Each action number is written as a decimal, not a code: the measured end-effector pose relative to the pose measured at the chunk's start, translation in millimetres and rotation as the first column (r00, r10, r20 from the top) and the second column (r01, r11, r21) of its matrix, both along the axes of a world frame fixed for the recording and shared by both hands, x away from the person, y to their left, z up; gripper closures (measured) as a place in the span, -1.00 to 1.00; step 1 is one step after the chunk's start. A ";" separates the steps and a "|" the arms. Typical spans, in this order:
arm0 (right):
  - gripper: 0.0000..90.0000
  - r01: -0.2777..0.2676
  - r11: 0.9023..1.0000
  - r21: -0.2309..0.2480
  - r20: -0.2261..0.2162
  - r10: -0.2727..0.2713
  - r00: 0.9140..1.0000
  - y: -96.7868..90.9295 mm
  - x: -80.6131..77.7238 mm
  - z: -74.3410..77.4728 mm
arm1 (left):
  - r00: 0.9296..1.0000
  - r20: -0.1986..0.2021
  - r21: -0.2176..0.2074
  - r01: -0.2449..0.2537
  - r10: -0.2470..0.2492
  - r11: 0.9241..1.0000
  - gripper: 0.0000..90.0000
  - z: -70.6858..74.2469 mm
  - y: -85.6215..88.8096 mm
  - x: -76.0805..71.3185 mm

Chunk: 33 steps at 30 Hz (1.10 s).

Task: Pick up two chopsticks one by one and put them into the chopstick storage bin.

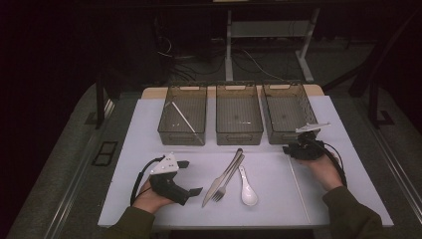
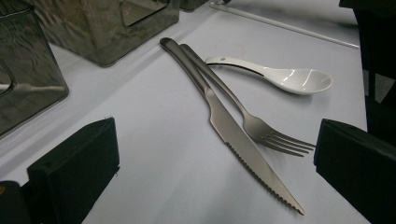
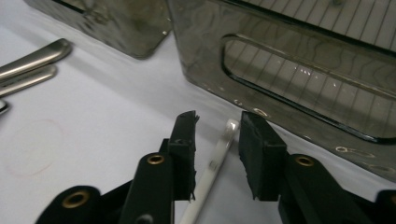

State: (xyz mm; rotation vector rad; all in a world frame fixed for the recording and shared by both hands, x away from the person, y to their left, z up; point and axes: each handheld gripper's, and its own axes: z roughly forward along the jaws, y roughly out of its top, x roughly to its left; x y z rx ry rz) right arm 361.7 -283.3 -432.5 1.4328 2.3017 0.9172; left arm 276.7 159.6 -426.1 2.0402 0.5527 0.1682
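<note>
The right gripper [image 3: 217, 140] has its jaws open astride a white chopstick [image 3: 215, 168] lying on the surface beside the right bin [image 3: 299, 70]; none of the pads touches it. Next they need to close. The left gripper [image 1: 186, 177] waits, jaws open.

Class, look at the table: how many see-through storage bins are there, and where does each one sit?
3, in a row along the far side of the white mat: the left bin with a white stick leaning inside, the middle bin, and the right bin.
</note>
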 end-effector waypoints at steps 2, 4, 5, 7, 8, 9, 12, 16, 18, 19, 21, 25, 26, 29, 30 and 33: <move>0.56 0.010 1.000 -0.001 -0.010 -0.010 1.000 0.5 3.4 -2.7 | 1.000 0.000 -0.001 -0.002 0.002 1.000 -1.00 0.1 -0.1 -0.2; 0.57 0.019 1.000 -0.003 -0.018 -0.019 1.000 0.5 6.6 -5.6 | 1.000 0.000 -0.002 -0.001 0.001 1.000 -1.00 0.2 0.0 -0.3; 0.58 0.024 1.000 0.001 -0.021 -0.024 0.999 0.2 7.9 -6.8 | 1.000 0.000 -0.002 -0.001 0.001 1.000 -1.00 0.1 -0.1 -0.2; 0.60 0.030 1.000 0.001 -0.030 -0.030 0.999 0.4 9.9 -8.5 | 1.000 -0.001 0.000 -0.001 0.001 1.000 -1.00 0.1 0.0 -0.2; 0.62 0.030 1.000 0.000 -0.029 -0.030 0.999 0.6 10.6 -9.2 | 1.000 -0.001 -0.001 -0.002 0.002 1.000 -1.00 0.1 0.0 -0.2; 0.64 0.030 1.000 0.002 -0.032 -0.029 0.999 0.9 11.0 -9.8 | 1.000 -0.001 -0.001 -0.002 0.002 1.000 -1.00 0.1 0.0 -0.2; 0.70 0.033 0.999 -0.009 -0.033 -0.033 0.999 2.9 12.0 -11.3 | 1.000 -0.001 -0.001 -0.001 0.001 1.000 -1.00 0.1 -0.1 -0.2; 0.72 0.037 0.999 -0.011 -0.037 -0.037 0.999 3.6 12.9 -11.0 | 1.000 -0.001 0.001 -0.001 0.001 1.000 -1.00 0.0 -0.3 -0.3; 0.73 0.035 0.999 -0.010 -0.035 -0.035 0.999 3.6 13.4 -11.1 | 1.000 -0.001 0.000 0.000 0.000 1.000 -1.00 -0.1 -0.4 -0.3; 0.74 0.035 0.999 -0.009 -0.036 -0.035 0.999 3.8 13.6 -11.1 | 1.000 0.000 0.002 0.000 0.000 1.000 -1.00 0.0 -0.4 -0.3; 0.75 0.032 0.999 -0.007 -0.037 -0.032 0.999 4.7 14.1 -11.1 | 1.000 0.000 0.001 0.000 0.000 1.000 -1.00 0.0 -0.5 -0.4; 0.76 0.023 1.000 -0.003 -0.040 -0.023 0.999 9.3 15.1 -11.0 | 1.000 0.000 -0.001 0.000 0.000 1.000 -1.00 0.2 -0.3 -0.4; 0.77 0.019 1.000 -0.003 -0.039 -0.019 0.999 11.2 15.3 -10.9 | 1.000 0.000 -0.001 0.000 0.000 1.000 -1.00 0.2 -0.3 -0.4; 0.78 0.001 1.000 -0.006 -0.039 -0.001 0.999 17.1 15.9 -10.7 | 1.000 0.001 -0.001 0.000 0.000 1.000 -1.00 0.3 -0.3 -0.6; 0.78 -0.002 1.000 -0.008 -0.038 0.002 0.999 19.1 16.0 -10.7 | 1.000 0.000 -0.001 0.001 -0.001 1.000 -1.00 0.3 -0.3 -0.5; 0.79 -0.013 1.000 -0.008 -0.039 0.012 0.999 23.9 16.7 -10.6 | 1.000 0.000 -0.002 0.000 0.000 1.000 -1.00 0.4 -0.1 -0.6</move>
